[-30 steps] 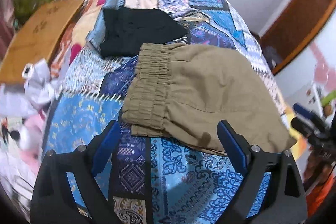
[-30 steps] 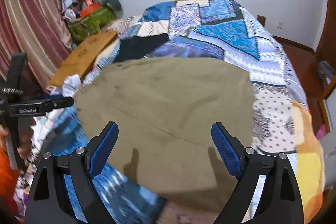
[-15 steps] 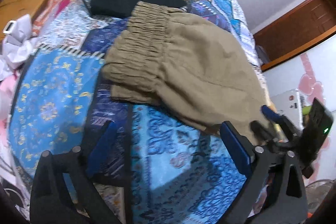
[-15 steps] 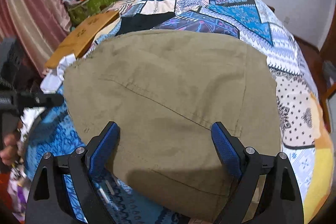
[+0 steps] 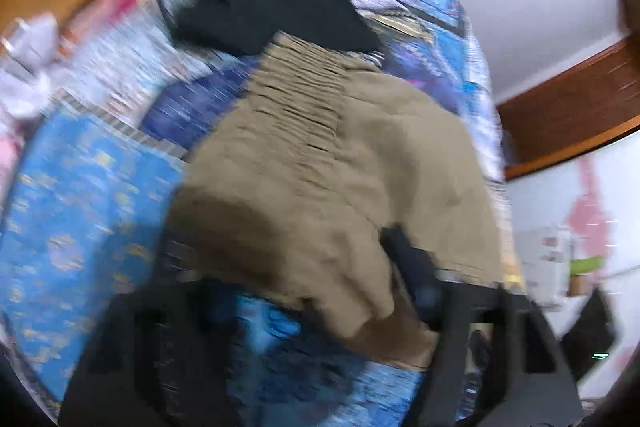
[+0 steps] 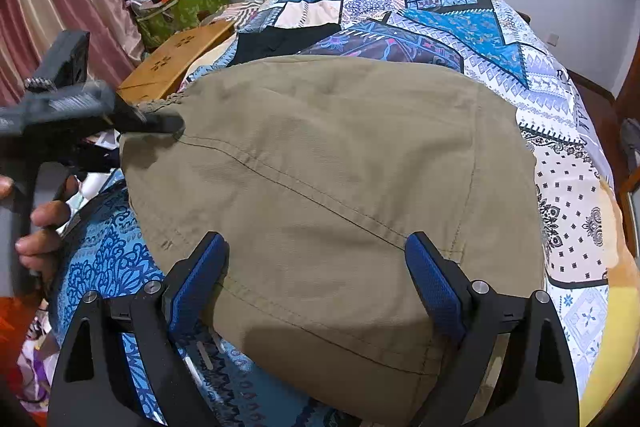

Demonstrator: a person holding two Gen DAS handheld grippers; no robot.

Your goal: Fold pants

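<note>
Folded khaki pants (image 6: 340,167) lie on the patchwork bedspread (image 6: 440,11). In the blurred left wrist view the pants (image 5: 320,179) show their elastic waistband toward the far side. My left gripper (image 5: 300,291) is open and low over the near waistband corner of the pants; its fingers are blurred. It also shows in the right wrist view (image 6: 160,125), with its fingertips touching the pants' left waistband edge. My right gripper (image 6: 316,267) is open, its blue pads over the near hem edge of the pants.
A folded black garment (image 5: 264,7) lies just beyond the pants. A wooden board (image 6: 176,63) and a green bag (image 6: 180,11) with clutter sit at the bed's left side by a curtain. A wooden door frame (image 5: 568,107) is on the right.
My left gripper has swung fast toward the pants' waistband corner and now reaches it. My right gripper has come lower and closer over the hem. The pants lie as before.
</note>
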